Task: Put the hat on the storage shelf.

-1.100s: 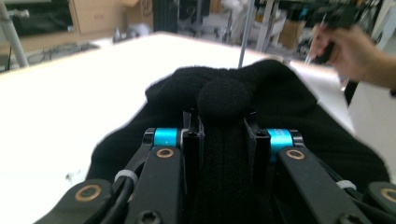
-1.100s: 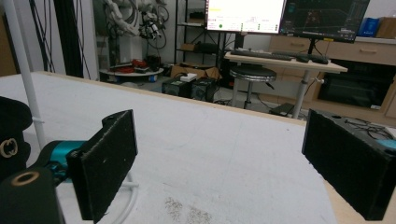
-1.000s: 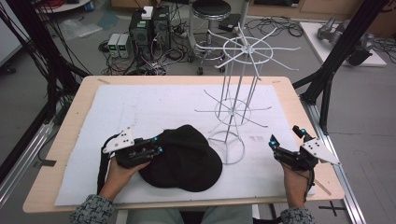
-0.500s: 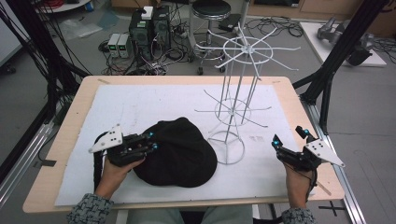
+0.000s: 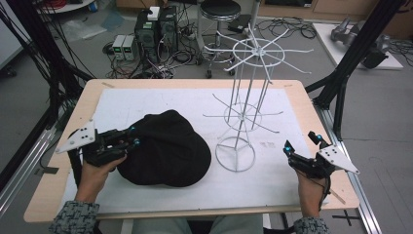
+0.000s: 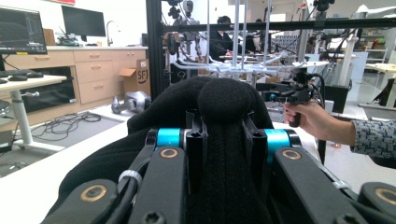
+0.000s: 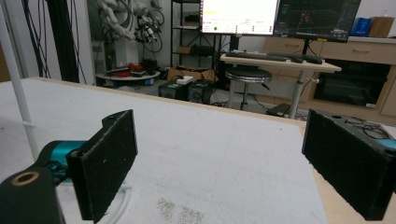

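The left gripper (image 5: 130,141) pinched a fold at the edge of the soft black fabric cap (image 5: 168,151), its jaws pressed tight on the cloth, which bulged up between them in the left gripper view (image 6: 224,100). The cap lay on the white mat (image 5: 272,180) covering the wooden table (image 5: 292,85), just left of the white wire display stand (image 5: 243,112). The right gripper (image 5: 302,148) rested near the table's right edge, well apart from the cap, its jaws spread wide with nothing between them.

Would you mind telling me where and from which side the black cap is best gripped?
Probably at its soft edge, from the table's left side: the black cap lies crown-up and too broad to span, and the left hand-held gripper is shut on a pinched fold there. The wire rack crowds its right.
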Demonstrator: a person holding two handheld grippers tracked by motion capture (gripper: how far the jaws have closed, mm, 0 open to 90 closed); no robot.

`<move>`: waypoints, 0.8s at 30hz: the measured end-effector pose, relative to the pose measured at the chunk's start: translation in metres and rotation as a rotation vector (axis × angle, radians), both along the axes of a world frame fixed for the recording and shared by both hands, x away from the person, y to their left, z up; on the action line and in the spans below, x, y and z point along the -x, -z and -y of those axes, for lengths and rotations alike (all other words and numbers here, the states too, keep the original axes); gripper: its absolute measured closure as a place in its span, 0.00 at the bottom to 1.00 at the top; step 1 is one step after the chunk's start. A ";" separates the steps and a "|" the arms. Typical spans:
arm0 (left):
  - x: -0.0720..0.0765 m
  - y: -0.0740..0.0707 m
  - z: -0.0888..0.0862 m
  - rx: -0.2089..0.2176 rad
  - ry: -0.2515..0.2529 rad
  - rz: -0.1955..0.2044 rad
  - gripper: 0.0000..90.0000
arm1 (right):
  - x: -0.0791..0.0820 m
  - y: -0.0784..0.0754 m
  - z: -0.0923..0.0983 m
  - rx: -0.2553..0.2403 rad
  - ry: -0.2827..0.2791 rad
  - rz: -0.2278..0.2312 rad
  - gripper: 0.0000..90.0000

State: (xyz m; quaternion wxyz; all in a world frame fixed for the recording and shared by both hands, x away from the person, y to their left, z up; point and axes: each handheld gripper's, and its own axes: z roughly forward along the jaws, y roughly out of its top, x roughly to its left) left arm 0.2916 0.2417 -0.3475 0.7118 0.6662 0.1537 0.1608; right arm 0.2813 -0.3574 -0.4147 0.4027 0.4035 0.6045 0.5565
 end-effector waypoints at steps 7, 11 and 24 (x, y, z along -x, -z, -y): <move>-0.005 -0.034 -0.019 0.015 0.010 0.027 0.85 | 0.000 0.000 -0.002 -0.001 -0.004 -0.001 0.10; -0.008 -0.054 -0.032 0.021 0.028 0.037 0.85 | -0.001 0.000 -0.002 0.004 -0.004 -0.003 0.10; -0.015 -0.112 -0.052 0.046 0.063 0.061 0.85 | -0.003 0.001 -0.003 0.008 -0.010 -0.004 0.10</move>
